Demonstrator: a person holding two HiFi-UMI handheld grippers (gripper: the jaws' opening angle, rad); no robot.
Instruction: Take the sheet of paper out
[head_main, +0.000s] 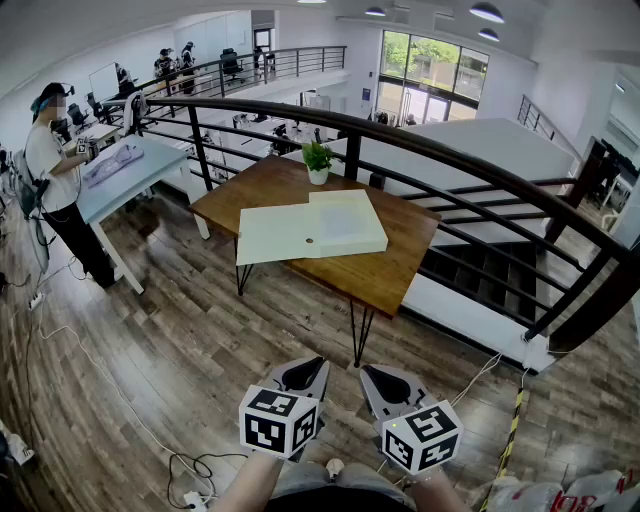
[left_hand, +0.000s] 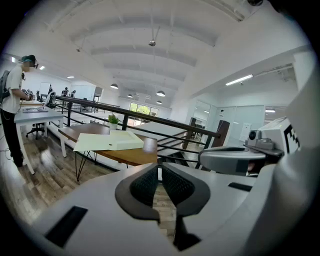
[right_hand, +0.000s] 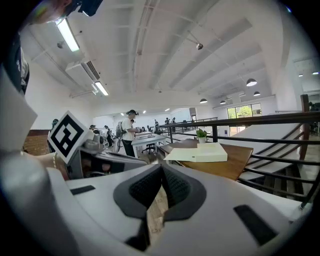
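left gripper (head_main: 303, 373) and right gripper (head_main: 386, 386) held low, side by side, jaws closed, empty.

An open-plan office on a mezzanine — desks (head_main: 140, 165), office chairs (head_main: 232, 62) and a railing (head_main: 400, 140) well beyond the fingers (head_main: 300, 376).

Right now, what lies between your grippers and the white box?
Only bare wooden floor, in the head view, separates left gripper and right gripper from the table bearing the white box.
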